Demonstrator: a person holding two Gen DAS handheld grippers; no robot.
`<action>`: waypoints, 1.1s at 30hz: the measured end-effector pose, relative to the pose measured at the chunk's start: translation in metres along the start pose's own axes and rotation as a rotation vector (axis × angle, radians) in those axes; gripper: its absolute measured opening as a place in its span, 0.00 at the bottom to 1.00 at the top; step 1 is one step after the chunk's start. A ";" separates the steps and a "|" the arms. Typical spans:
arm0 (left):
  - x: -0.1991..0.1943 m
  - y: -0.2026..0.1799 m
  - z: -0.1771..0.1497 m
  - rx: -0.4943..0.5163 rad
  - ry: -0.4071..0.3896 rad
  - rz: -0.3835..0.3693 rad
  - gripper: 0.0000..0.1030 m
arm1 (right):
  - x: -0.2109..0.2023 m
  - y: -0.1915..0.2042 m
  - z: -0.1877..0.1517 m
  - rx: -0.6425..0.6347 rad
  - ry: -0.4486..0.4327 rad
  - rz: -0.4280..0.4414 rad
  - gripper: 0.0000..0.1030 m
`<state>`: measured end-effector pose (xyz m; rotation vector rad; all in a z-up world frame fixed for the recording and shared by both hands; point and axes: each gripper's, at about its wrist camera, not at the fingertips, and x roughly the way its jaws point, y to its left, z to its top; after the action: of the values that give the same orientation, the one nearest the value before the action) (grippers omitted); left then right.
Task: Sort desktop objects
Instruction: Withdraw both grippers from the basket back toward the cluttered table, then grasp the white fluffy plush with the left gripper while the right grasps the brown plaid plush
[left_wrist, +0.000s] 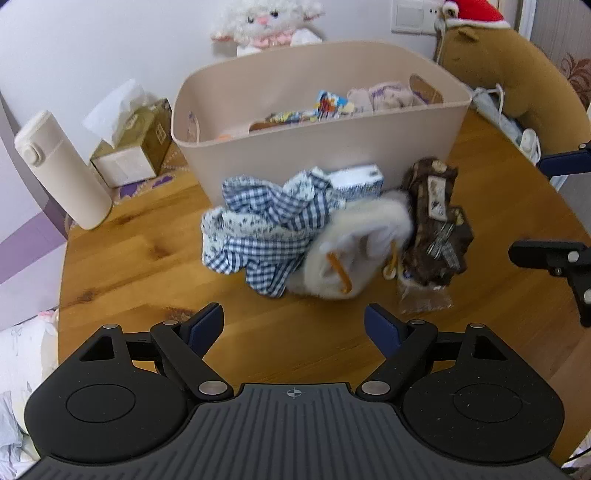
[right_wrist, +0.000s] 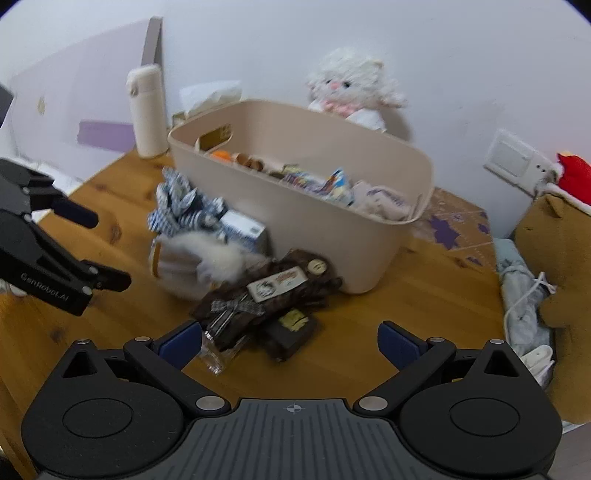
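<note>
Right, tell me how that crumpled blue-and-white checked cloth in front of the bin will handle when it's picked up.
The crumpled blue-and-white checked cloth is bunched in soft folds, so it will probably drape and hang floppy. It looks thin, likely light. It leans against the fluffy white item, so lifting it may drag that along.

A: What lies nearest the right gripper (right_wrist: 290, 341)?

B: A dark brown packaged item with a grey bow (right_wrist: 266, 295), on the wooden table (right_wrist: 406, 314), just ahead of the wide-apart blue-padded fingers (right_wrist: 181, 343).

A: And behind it?

B: A fluffy white blurred thing (right_wrist: 207, 266), a blue-and-white checked cloth (right_wrist: 184, 206) and a small white box (right_wrist: 243, 227), all against the beige plastic tub (right_wrist: 332, 236) holding packets.

A: The other gripper?

B: The black left gripper (right_wrist: 110, 251) enters at the left, jaws parted
</note>
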<state>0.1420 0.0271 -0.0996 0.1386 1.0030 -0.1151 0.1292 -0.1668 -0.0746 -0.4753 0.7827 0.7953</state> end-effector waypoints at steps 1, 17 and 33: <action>0.003 0.001 -0.001 -0.002 0.005 -0.002 0.82 | 0.004 0.004 -0.001 -0.005 0.010 0.003 1.00; 0.034 -0.006 0.004 0.055 -0.089 -0.019 0.82 | 0.052 0.024 0.010 0.097 0.065 0.002 1.00; 0.056 0.003 0.011 0.016 -0.090 -0.053 0.81 | 0.079 0.014 0.012 0.107 0.121 -0.104 0.96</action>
<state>0.1813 0.0268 -0.1412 0.1203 0.9167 -0.1763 0.1595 -0.1152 -0.1288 -0.4673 0.9011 0.6294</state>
